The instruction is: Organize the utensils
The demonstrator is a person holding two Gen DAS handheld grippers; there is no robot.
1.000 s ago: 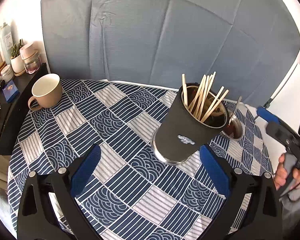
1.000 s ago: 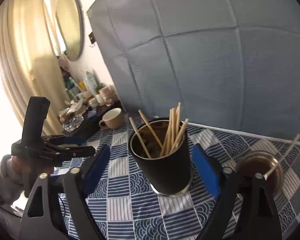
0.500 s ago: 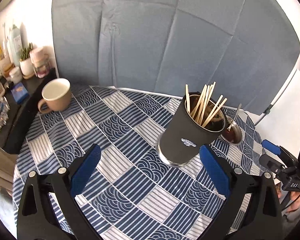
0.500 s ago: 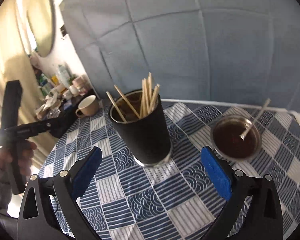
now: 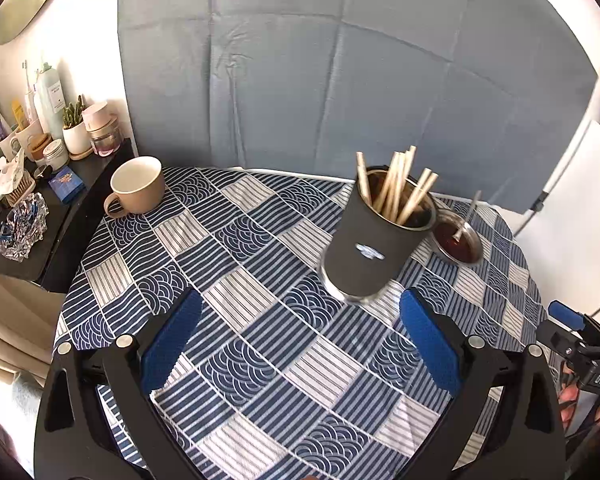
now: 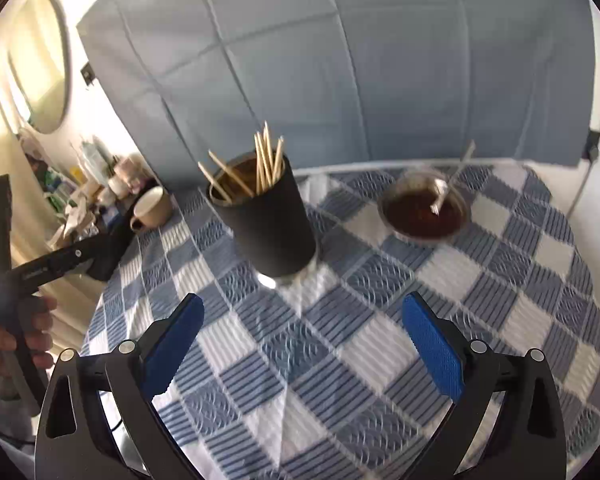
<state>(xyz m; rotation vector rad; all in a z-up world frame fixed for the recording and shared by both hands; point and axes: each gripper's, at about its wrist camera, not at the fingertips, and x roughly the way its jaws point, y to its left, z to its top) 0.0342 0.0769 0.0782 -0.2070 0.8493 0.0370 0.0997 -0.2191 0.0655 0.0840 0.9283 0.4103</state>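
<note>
Both grippers have drawn back from the black cup since the earlier frame; it sat close between their fingers then and now stands clear ahead of both. Right gripper has also swung toward the bowl.

Left gripper: fingers wide apart, nothing between them. Right gripper: fingers wide apart, likewise empty.

Left to right on the surface:
- beige mug, far left edge, empty, well apart from the rest.
- black cup, upright, right of centre, holding a loose fan of wooden sticks leaning on the rim.
- small metal bowl of dark liquid just beside the cup, a spoon standing in it.

Handling, by my judgement: sticks are light, stiff and thin, likely to roll or slip from the fingers; best taken near the upper ends, where they stand proud of the rim. Spoon is stiff metal, probably wet and slippery at the bowl end; take the handle high. Bowl could spill if knocked.

Surface: round, covered in a blue-and-white patchwork cloth, soft, might bunch if dragged.

Room: blue-grey backdrop behind; at left a dark shelf crowded with bottles and jars, and an oval mirror on the wall.
</note>
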